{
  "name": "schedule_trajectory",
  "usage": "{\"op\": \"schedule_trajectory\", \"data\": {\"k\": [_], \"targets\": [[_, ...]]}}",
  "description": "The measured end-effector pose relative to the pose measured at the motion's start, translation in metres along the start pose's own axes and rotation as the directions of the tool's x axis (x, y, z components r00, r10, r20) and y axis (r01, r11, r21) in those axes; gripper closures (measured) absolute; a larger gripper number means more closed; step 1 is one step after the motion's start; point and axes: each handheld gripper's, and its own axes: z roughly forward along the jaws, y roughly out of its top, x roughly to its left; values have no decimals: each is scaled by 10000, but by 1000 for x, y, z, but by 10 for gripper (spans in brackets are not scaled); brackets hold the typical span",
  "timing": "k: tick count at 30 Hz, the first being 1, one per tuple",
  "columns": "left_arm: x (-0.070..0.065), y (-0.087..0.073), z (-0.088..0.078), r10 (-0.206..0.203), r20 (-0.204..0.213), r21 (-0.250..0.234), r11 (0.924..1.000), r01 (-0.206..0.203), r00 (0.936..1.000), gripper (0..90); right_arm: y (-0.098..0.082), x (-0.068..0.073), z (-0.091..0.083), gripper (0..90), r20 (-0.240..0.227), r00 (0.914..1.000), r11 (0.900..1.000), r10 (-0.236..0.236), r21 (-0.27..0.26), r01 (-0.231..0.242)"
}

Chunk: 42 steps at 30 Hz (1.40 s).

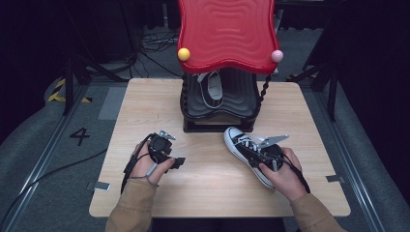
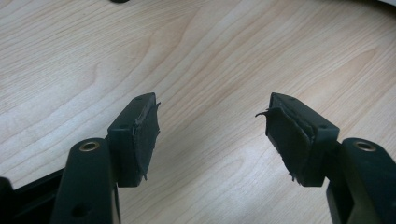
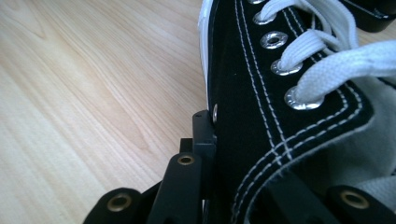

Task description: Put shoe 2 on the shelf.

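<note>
Nearby, sneaker beside bare table.

Two sneakers, one shoe rack, two hand-held grippers.

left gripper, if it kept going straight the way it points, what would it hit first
Probably the wooden tabletop: the left gripper has open, empty jaws angled down at bare wood, with nothing between. Depth is hard to judge.

A shoe lies on the table before the rack, right of centre; another shoe sits in the rack.
</note>
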Motion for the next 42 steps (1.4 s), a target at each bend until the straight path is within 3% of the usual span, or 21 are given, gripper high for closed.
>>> {"op": "schedule_trajectory", "data": {"k": [3,4,10,19,26,30,34,39,42], "targets": [[3,-2,-2,-52,-30,-45,10000,52,10000,350,4,3,-12,870,-161,9998,9997,-128,-204,125],[4,-3,-3,-84,-35,-48,10000,84,10000,350,7,6,-20,869,-450,9989,9996,-119,-249,108],[12,-7,-10,-254,-26,-208,9995,254,9997,347,16,15,-39,868,-1150,9926,9980,-400,-526,342],[19,-11,-16,-449,-37,-382,9983,447,9990,340,42,15,-72,868,-985,9937,9883,-528,-1479,378],[21,-15,-17,-319,18,-579,9978,319,9995,353,67,9,-79,867,-216,9996,9755,-171,-2197,120],[22,-18,-20,-243,-177,-1066,9941,222,9995,379,87,5,-74,864,420,9990,9649,138,-2628,-23],[24,-20,-20,-54,-237,-1174,9931,26,9997,384,106,-1,-66,865,821,9957,9591,425,-2827,-177],[26,-24,-22,-629,-184,-1415,9881,596,9979,379,128,-7,-51,864,1460,9869,9555,681,-2941,-224],[27,-25,-22,-351,-473,-1276,9914,288,9983,379,137,-9,-42,865,1805,9800,9544,838,-2972,-268]]}}
